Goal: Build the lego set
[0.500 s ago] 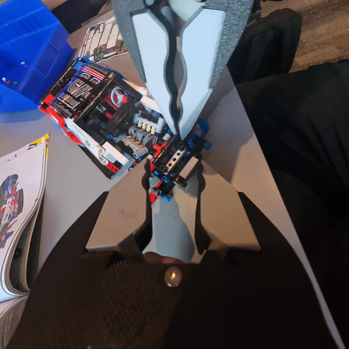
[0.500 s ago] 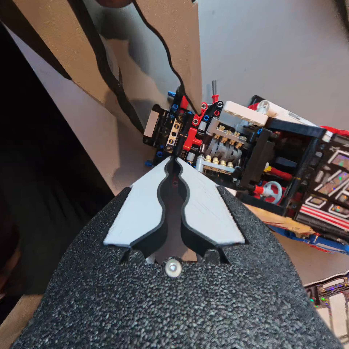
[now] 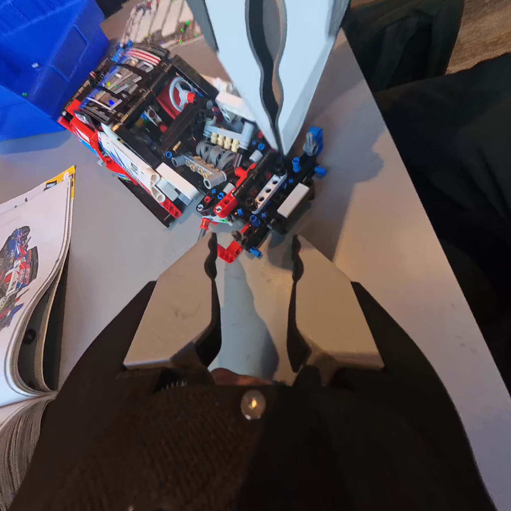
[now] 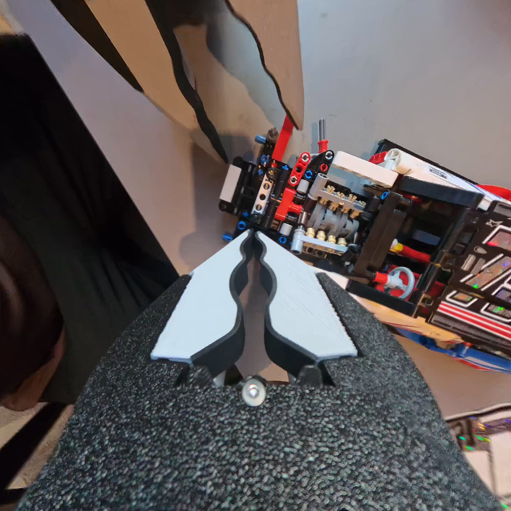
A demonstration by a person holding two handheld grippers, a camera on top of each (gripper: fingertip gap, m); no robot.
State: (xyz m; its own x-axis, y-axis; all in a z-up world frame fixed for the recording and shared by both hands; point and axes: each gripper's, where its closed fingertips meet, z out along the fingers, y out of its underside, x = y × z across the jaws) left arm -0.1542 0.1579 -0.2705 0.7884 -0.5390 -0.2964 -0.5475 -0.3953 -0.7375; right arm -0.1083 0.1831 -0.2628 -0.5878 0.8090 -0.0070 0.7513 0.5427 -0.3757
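The partly built lego car (image 3: 154, 138) lies on the grey table (image 3: 116, 249), with its open engine and black rear frame (image 3: 271, 190) towards me. It also shows in the right wrist view (image 4: 359, 221). My left gripper (image 3: 253, 240) is open, its grey fingers just short of the rear frame. A red angled beam (image 3: 229, 251) sticks out beside its left fingertip. My right gripper (image 4: 253, 233) is shut, and its pale blue tips touch the far side of the rear frame. Nothing shows between them. It comes down from the top of the left wrist view (image 3: 278, 146).
A blue bin (image 3: 41, 69) stands at the back left. An open instruction booklet (image 3: 33, 249) lies at the left. A sticker sheet (image 3: 154, 25) lies behind the car. The table edge (image 3: 414, 221) runs down the right, with a person's dark clothing beyond it.
My left gripper has drawn back from the rear frame, which it straddled before. The red beam now shows clear of it. The right gripper stays shut at the frame.
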